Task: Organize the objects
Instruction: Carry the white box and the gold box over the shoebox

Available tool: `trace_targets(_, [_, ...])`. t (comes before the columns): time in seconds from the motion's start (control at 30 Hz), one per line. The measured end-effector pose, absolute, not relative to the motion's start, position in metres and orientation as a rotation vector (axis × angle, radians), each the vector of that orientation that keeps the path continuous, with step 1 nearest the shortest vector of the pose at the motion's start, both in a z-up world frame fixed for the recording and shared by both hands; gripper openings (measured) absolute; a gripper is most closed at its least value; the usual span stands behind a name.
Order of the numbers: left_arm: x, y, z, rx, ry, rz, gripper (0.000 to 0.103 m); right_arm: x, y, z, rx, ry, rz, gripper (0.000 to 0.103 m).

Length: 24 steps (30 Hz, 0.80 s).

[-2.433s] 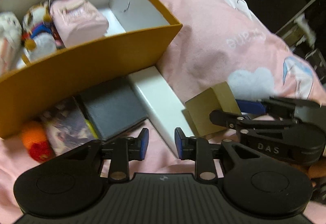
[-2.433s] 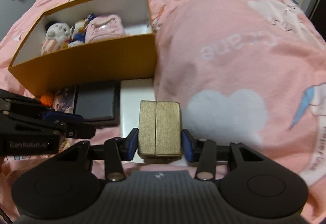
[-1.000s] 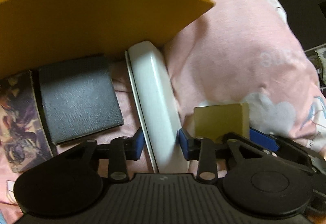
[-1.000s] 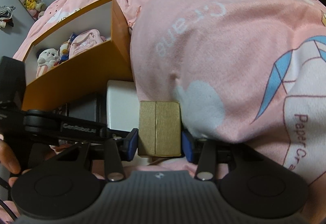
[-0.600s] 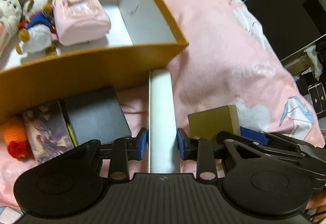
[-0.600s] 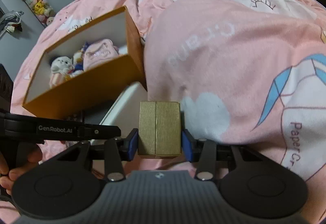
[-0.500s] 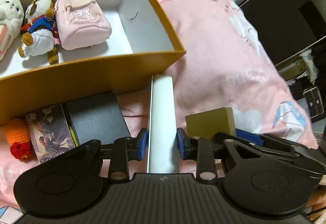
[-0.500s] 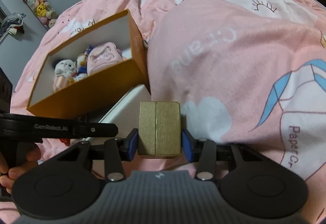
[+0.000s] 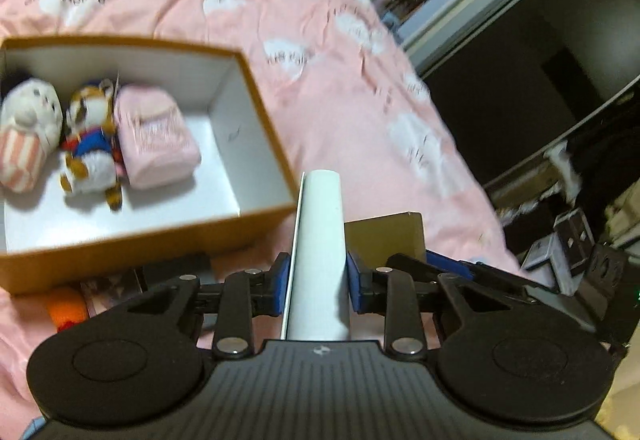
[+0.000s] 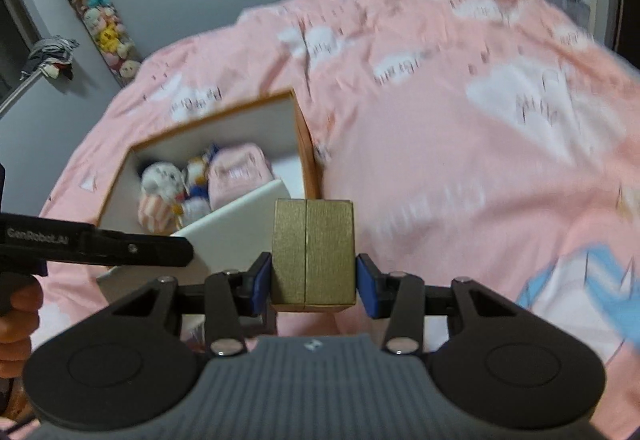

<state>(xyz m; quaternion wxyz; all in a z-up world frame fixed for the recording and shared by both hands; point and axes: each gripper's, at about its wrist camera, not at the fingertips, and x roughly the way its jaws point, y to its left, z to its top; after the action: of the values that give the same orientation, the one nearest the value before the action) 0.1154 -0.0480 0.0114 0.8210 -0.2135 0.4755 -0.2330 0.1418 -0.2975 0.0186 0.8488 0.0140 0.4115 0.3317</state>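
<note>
Three soft items sit in orange cardboard box (image 9: 256, 143); left gripper (image 9: 316, 282) fingers clamp flat white box (image 9: 320, 240), right gripper (image 10: 314, 282) fingers clamp gold box (image 10: 313, 256), neither boxed yet; dark flat items (image 9: 120, 284) left on bed

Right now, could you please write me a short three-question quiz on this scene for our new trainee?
1. True or false: the left gripper is shut on the white box.
2. What does the right gripper hold? A) the gold box B) a black wallet C) nothing
3. How many soft items lie in the orange box?

Key:
1. True.
2. A.
3. Three: the white plush, the tiger plush and the pink pouch.
</note>
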Motion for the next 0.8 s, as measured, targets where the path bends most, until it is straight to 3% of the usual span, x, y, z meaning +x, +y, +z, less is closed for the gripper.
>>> trace_targets(0.27, [0.163,-0.033,0.032,-0.437,0.937,-0.365,0.033,0.173,-0.255,0.041,-0.019,0.757,0.745,0.046])
trace_targets(0.8, [0.28,-0.072,-0.045,-0.277,1.044,-0.109,0.033,0.24,-0.188,0.008,-0.151,0.78,0.729,0.046])
